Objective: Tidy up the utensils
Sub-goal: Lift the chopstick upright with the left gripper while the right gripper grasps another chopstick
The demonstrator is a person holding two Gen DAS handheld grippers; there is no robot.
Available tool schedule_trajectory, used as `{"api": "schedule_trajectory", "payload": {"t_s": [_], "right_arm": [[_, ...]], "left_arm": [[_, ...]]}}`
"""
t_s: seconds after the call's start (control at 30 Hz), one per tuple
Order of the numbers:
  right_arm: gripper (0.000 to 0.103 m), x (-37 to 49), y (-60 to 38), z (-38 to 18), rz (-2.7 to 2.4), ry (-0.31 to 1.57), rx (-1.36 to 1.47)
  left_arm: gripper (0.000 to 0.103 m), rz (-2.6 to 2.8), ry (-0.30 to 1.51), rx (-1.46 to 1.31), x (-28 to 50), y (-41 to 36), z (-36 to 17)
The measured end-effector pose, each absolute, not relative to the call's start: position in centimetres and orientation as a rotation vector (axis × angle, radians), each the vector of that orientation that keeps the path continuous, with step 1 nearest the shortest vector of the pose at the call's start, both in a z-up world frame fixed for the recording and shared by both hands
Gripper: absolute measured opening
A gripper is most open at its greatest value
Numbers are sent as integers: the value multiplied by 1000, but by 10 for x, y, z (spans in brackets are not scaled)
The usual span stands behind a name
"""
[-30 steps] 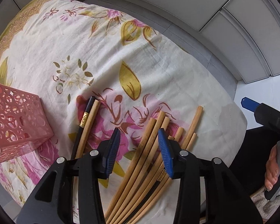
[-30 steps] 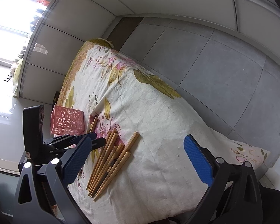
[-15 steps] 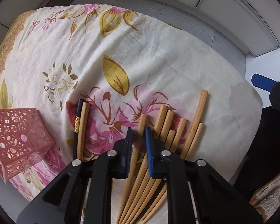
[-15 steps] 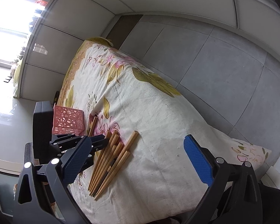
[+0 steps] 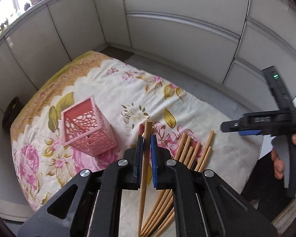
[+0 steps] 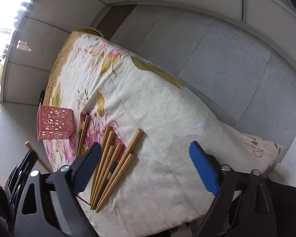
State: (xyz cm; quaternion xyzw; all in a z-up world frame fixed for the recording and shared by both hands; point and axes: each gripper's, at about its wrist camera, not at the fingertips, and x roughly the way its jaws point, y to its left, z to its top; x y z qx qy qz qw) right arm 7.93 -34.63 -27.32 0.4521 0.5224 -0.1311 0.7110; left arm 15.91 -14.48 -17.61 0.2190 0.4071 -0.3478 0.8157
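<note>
Presently one wooden chopstick [image 5: 146, 158] is pinched between the blue pads of the left tongs [image 5: 146, 140], lifted clear of the floral cloth [image 5: 112, 90], its blunt end projecting beyond the pads. The pink perforated holder [image 5: 86, 126] stands upright on the cloth, just left of the held chopstick. The remaining chopsticks [image 5: 191, 154] lie fanned on the cloth, right of the holder. A separate pair [image 6: 82, 134] lies beside the holder. The right tongs [image 6: 144, 169] are spread wide, holding nothing, hovering over the fanned chopsticks near the cloth's edge.
</note>
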Motion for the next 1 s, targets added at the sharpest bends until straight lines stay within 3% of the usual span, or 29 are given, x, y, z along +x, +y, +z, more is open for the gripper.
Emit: {"api": "schedule_trajectory", "payload": {"t_s": [0.1,0.2,0.43,0.53,0.6,0.77,1.0], "right_arm": [[48,99,-339,-281,-321,1266,1021],[33,115,-333,-292,-375,1383,1028],[25,147,-320,-288,-558,1479,936],[23,159,-302,-284,-626,1512,801],[17,166,-288,-282,-649,1507,710],[8,162,-282,-277,-584,1373,783],[8,151,-262,-224,-361,1104,807]], "left_arm": [[7,-739,784,391,144,-108,-154],[7,-752,728,323,135,-90,-145],[6,-794,666,246,125,-31,-75],[6,-781,663,222,128,-15,-67],[6,-773,665,201,131,-10,-67],[6,-745,644,149,131,5,-61],[6,-687,612,66,121,16,-51]]}}
